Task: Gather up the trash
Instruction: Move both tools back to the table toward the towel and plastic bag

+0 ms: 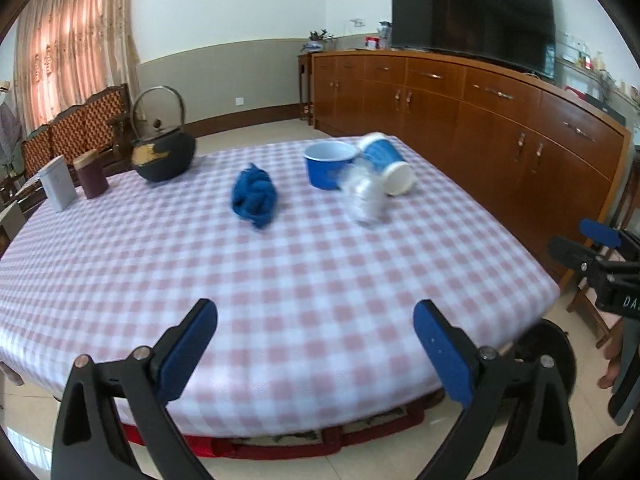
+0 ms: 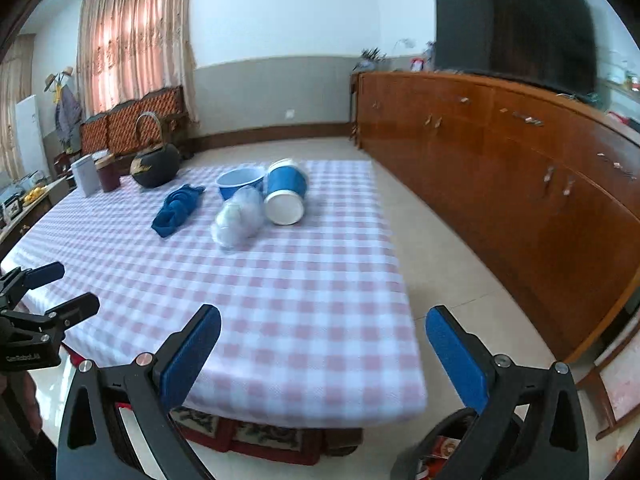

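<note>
Left gripper spread wide, tipped blue cup, crumpled clear plastic

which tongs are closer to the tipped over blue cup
Right, though only slightly. The right tongs hover open over the table's near right corner, roughly in line with the tipped blue cup. The left tongs hover open at the near edge, further left of it.

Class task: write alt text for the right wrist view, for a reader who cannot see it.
An open right claw hovers at the near edge of a checked table. Far across it lie a tipped blue cup, a blue bowl, a clear plastic wad and a blue cloth. A kettle stands behind.
</note>
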